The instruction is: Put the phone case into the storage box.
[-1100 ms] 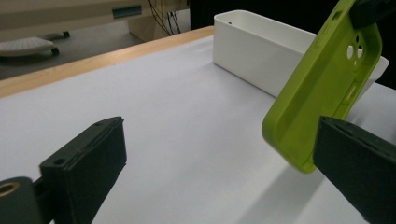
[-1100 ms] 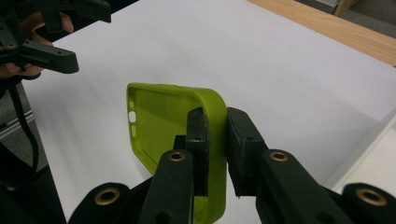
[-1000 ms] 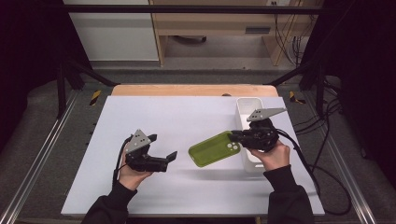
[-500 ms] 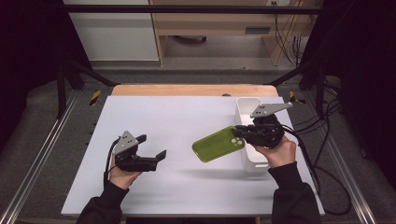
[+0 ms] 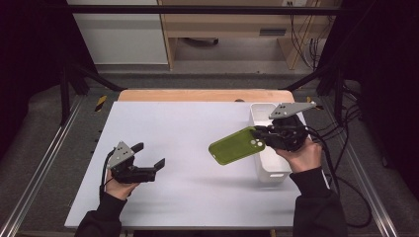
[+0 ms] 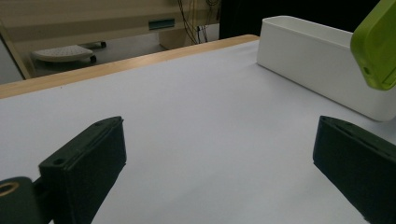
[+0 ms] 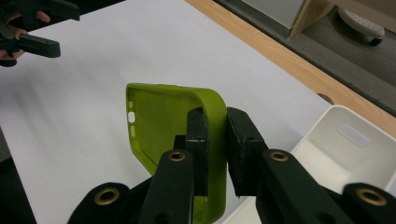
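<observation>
Case (image 5: 236, 145), green, pinched on its edge by the right gripper (image 5: 262, 134), has lifted higher beside the bin (image 5: 269, 170); left gripper (image 5: 148, 160), jaws spread, has drawn farther away.

Lime-green soft phone case (image 5: 236, 146) held in the air, right of centre in the high view.

It is a flat, rounded-corner shell with camera cut-outs near one end, tilted, its free end toward frame left. The right gripper (image 7: 215, 154) has its jaws closed on one side wall. It hangs above the white desk (image 5: 188, 148), just beside the white rectangular plastic bin (image 5: 261, 118), at the upper right of the left gripper view (image 6: 378, 46).
</observation>
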The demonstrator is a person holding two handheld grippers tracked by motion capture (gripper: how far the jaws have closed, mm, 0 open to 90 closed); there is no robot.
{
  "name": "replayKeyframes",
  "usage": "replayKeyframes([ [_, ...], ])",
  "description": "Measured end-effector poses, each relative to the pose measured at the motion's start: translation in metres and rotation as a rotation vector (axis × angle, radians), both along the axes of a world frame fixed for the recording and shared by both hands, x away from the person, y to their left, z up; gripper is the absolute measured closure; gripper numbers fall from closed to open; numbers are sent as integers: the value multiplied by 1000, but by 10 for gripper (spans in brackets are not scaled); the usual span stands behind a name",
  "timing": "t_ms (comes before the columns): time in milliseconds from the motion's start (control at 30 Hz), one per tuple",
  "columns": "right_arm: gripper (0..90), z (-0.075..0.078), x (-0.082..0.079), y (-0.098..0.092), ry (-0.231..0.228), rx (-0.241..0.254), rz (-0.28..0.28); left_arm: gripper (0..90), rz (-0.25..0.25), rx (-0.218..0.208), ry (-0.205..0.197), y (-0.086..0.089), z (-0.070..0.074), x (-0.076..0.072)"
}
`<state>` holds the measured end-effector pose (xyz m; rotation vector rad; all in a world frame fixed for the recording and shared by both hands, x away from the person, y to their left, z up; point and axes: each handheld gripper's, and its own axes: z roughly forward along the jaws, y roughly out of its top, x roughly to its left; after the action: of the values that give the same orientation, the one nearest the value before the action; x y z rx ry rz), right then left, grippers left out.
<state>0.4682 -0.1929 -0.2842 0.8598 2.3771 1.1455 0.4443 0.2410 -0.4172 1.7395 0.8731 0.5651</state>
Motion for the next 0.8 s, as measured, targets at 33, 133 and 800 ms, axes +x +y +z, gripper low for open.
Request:
replayKeyframes([
  [33,800,2,-1,0,-2,-4,-5,23,4,-2,0,1,-1,0],
  [133,800,7,-1,-2,-18,-16,-10,22,9,1,2,6,-4,0],
  [800,800,33,1,-4,-93,-119,-43,22,43,6,23,26,-20,-1],
])
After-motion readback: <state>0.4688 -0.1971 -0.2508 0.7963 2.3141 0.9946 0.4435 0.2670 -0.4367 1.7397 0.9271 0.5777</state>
